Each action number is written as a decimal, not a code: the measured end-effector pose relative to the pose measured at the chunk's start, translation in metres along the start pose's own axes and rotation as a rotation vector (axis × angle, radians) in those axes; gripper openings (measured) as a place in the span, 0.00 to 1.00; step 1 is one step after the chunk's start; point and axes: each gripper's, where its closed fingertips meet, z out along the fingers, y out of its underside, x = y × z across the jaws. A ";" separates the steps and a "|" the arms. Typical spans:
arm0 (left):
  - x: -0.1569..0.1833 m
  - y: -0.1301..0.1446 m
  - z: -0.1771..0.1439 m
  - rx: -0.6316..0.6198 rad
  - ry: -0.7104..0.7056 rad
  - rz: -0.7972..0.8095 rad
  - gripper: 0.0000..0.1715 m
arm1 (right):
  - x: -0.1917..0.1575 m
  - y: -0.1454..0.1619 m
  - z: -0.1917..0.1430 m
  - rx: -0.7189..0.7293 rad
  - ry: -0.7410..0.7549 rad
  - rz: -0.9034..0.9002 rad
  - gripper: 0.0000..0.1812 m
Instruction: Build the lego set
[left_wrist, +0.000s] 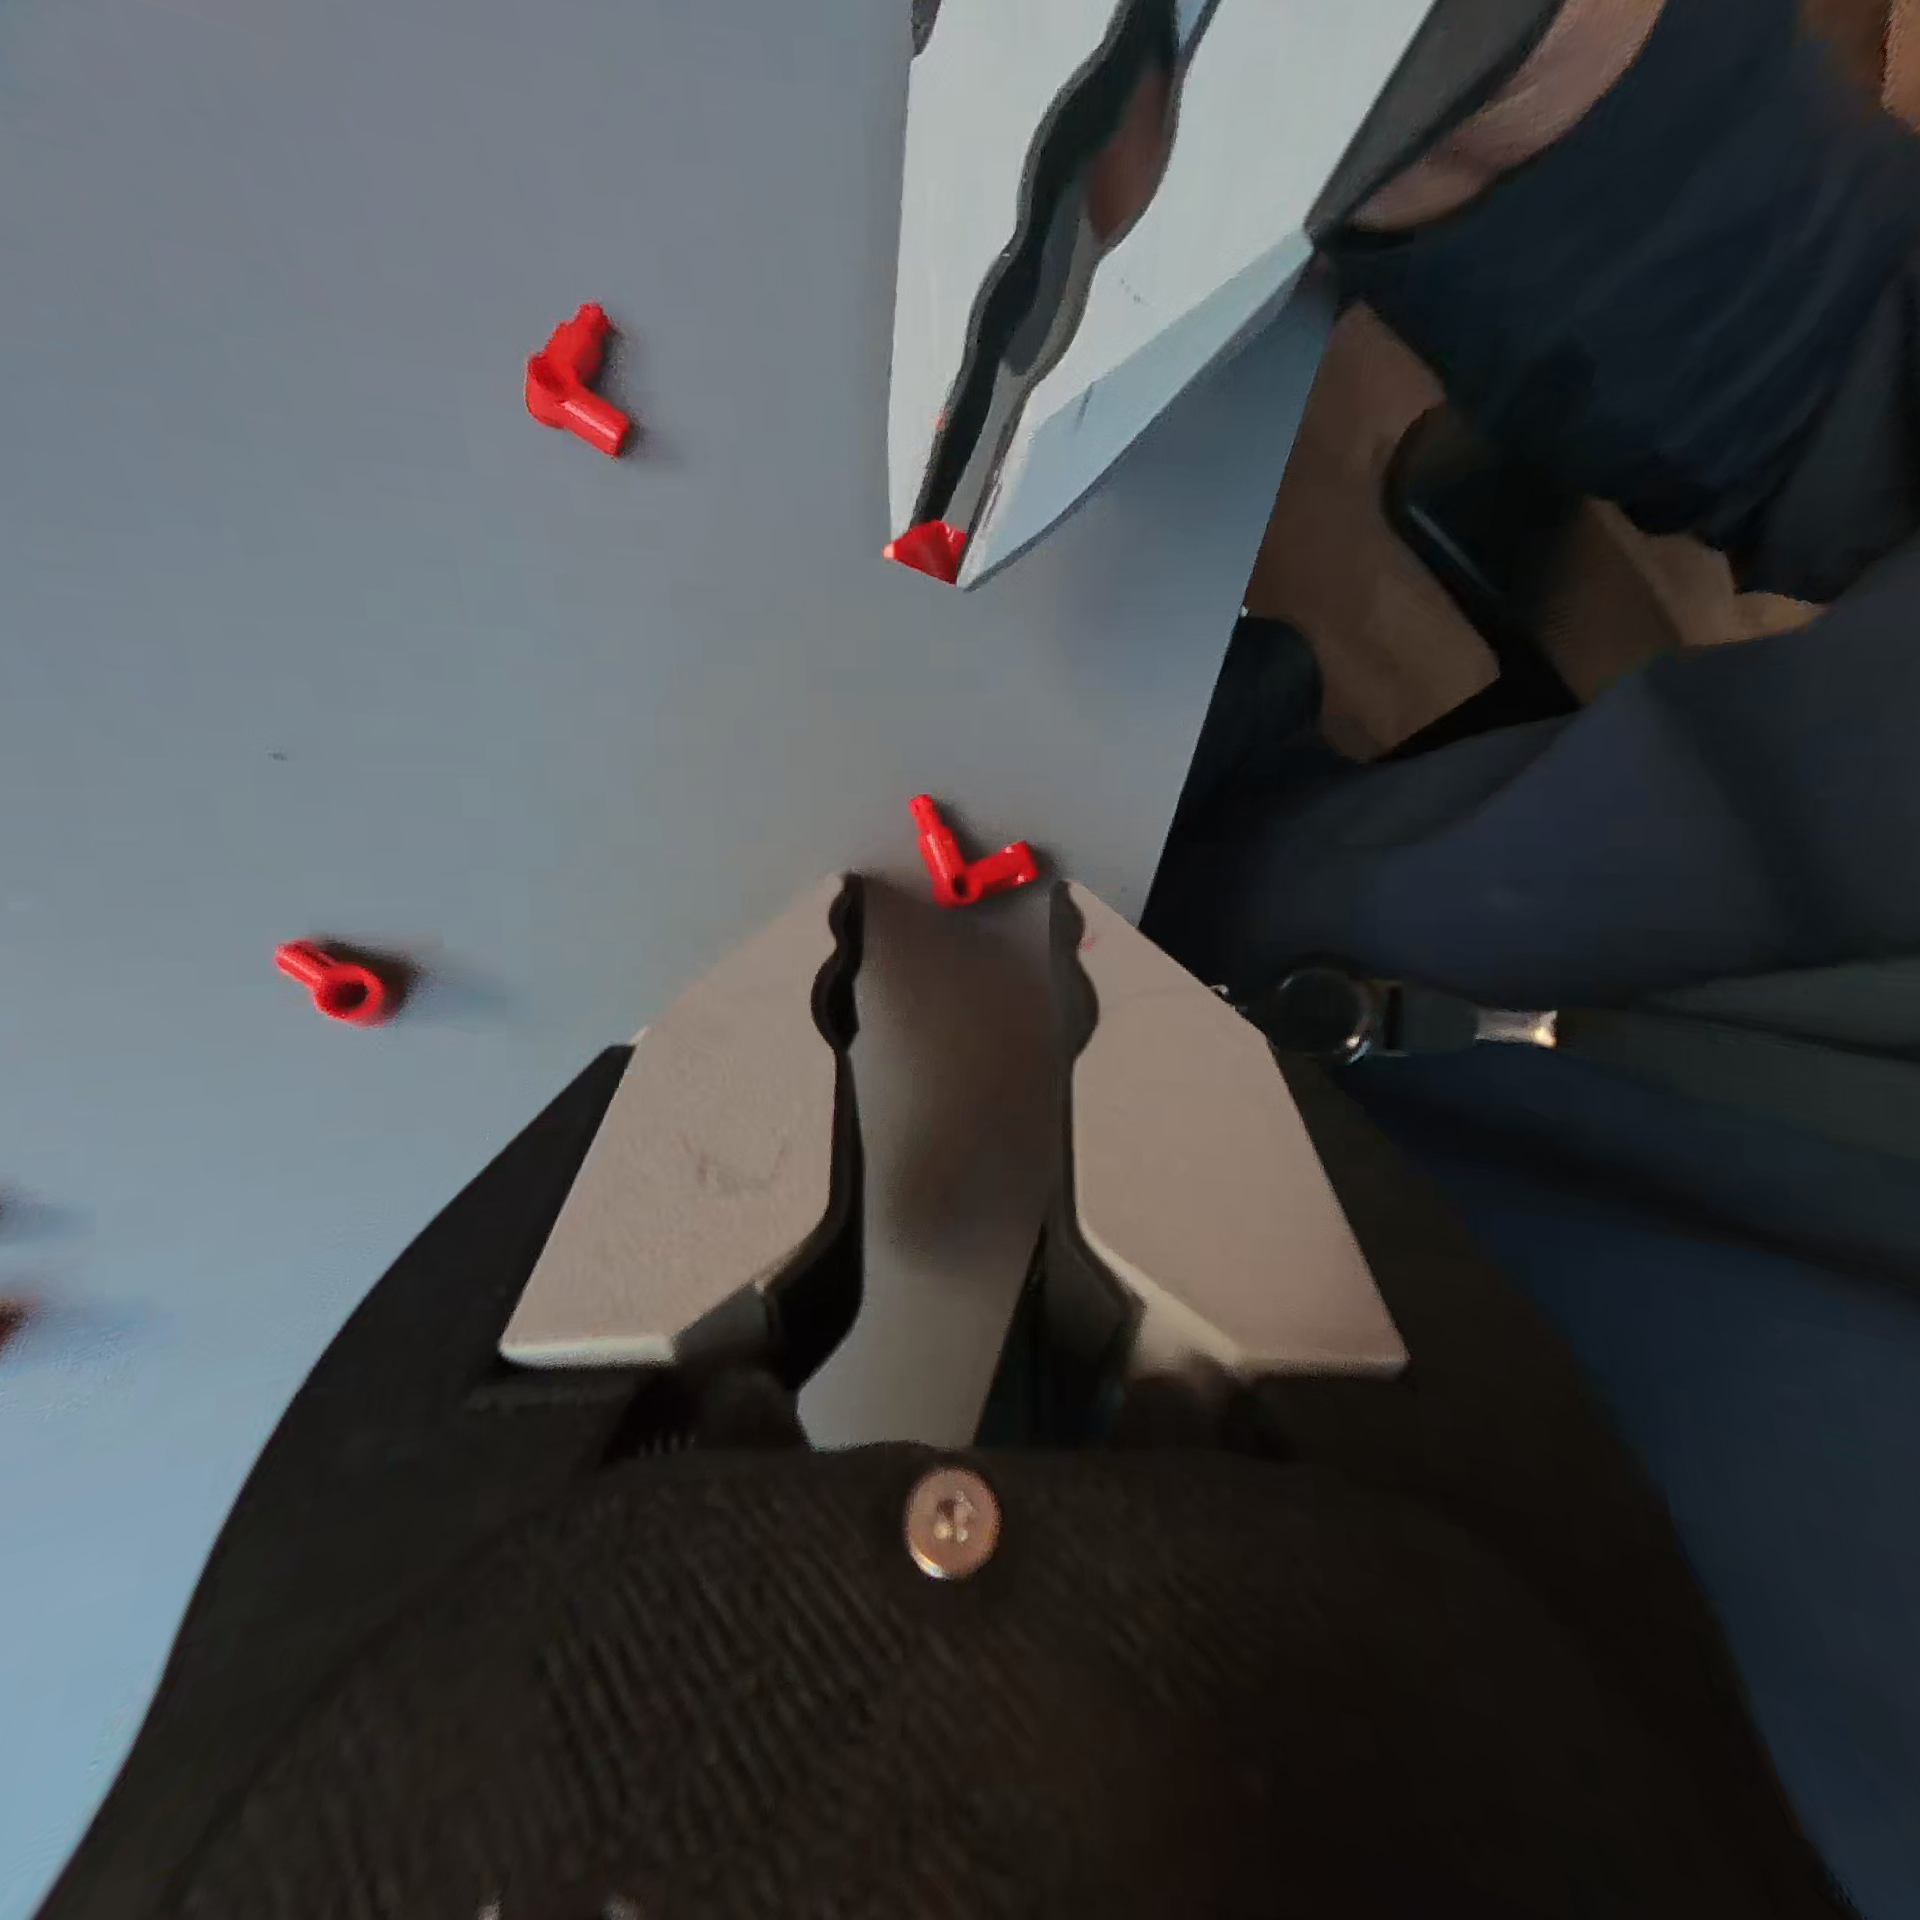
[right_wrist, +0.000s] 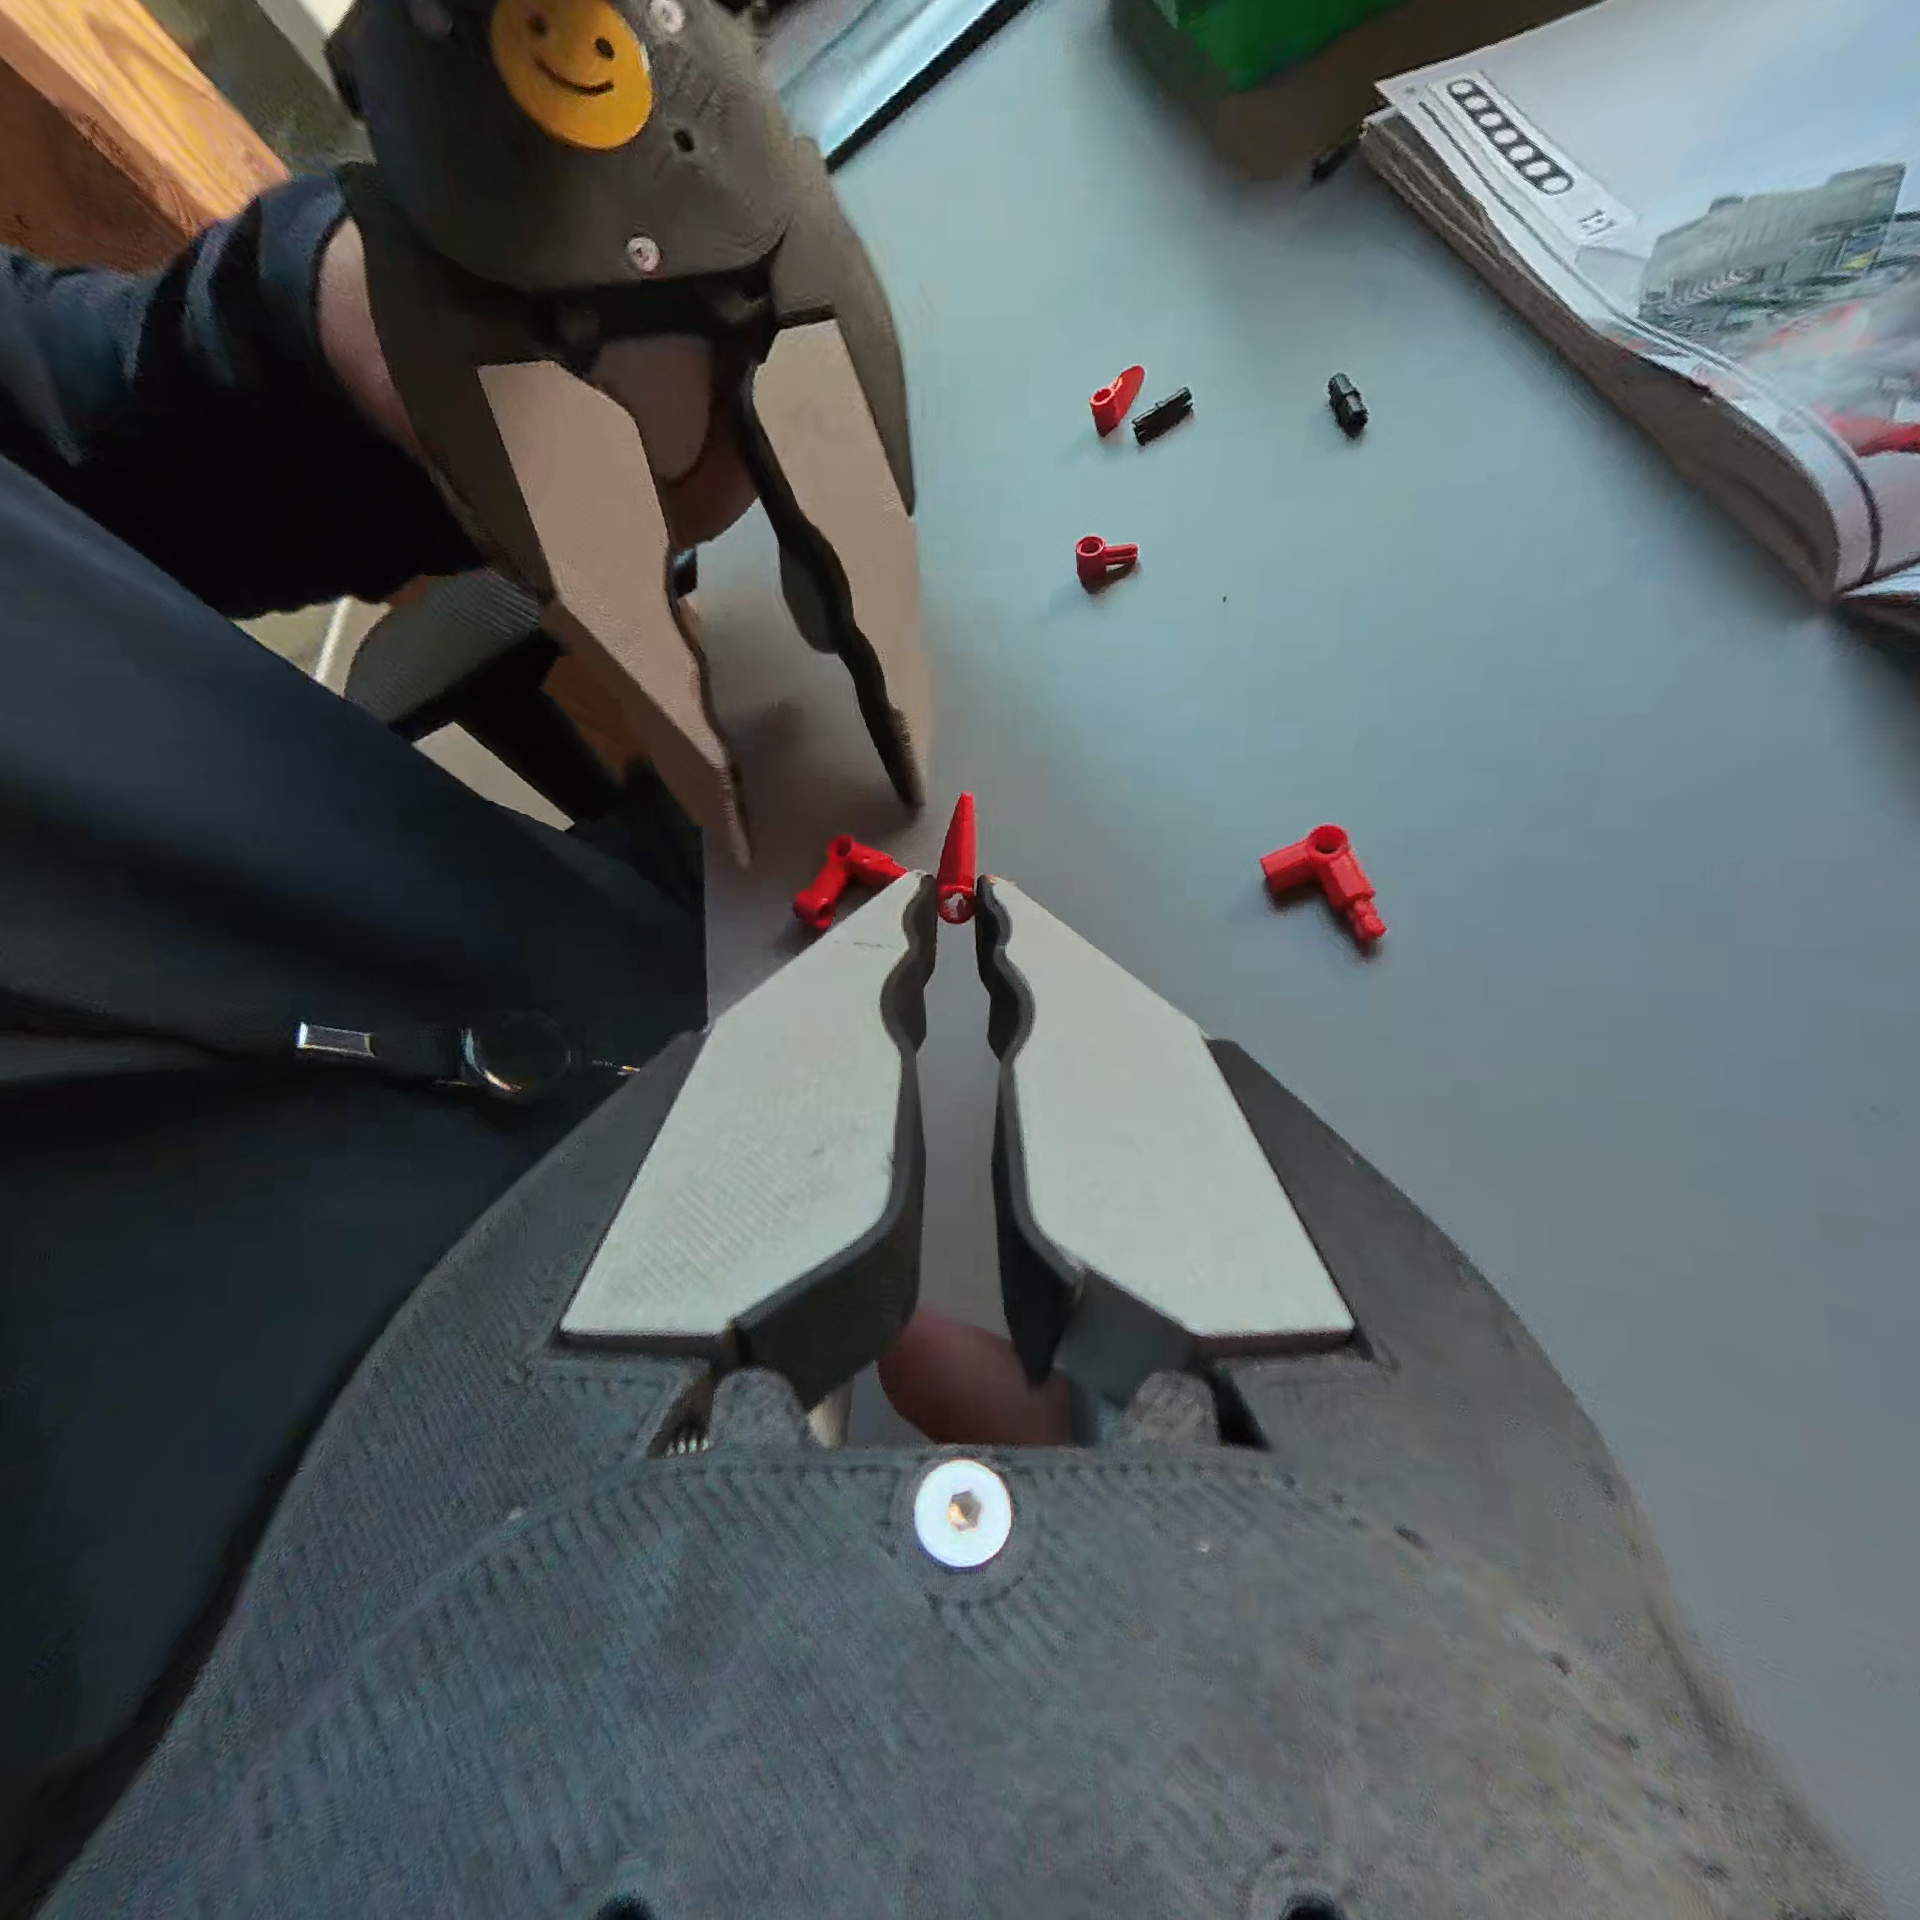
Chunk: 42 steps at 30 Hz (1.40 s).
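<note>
Right tongs (right_wrist: 958, 894) pinch red piece (right_wrist: 956, 857) — booklet (right_wrist: 1662, 260) beside.

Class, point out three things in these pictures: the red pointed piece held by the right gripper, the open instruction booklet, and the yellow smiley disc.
Red pointed piece (right_wrist: 957, 864): right wrist view, mid-body.
Instruction booklet (right_wrist: 1704, 270): right wrist view, open page.
Smiley disc (right_wrist: 571, 68): right wrist view, centre.

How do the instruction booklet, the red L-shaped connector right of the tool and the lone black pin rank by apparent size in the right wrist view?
1. instruction booklet
2. red L-shaped connector, though nearer the camera
3. black pin
</note>
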 end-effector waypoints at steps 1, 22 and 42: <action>0.005 -0.002 0.001 0.027 0.012 -0.031 0.24 | 0.000 0.000 0.000 0.003 0.010 0.008 0.02; -0.001 -0.001 0.014 0.083 -0.344 0.235 0.12 | -0.004 0.011 0.019 0.057 -0.074 0.560 0.02; 0.008 -0.014 -0.015 0.287 -0.279 0.606 0.12 | -0.018 -0.015 0.014 0.260 -0.286 0.763 0.02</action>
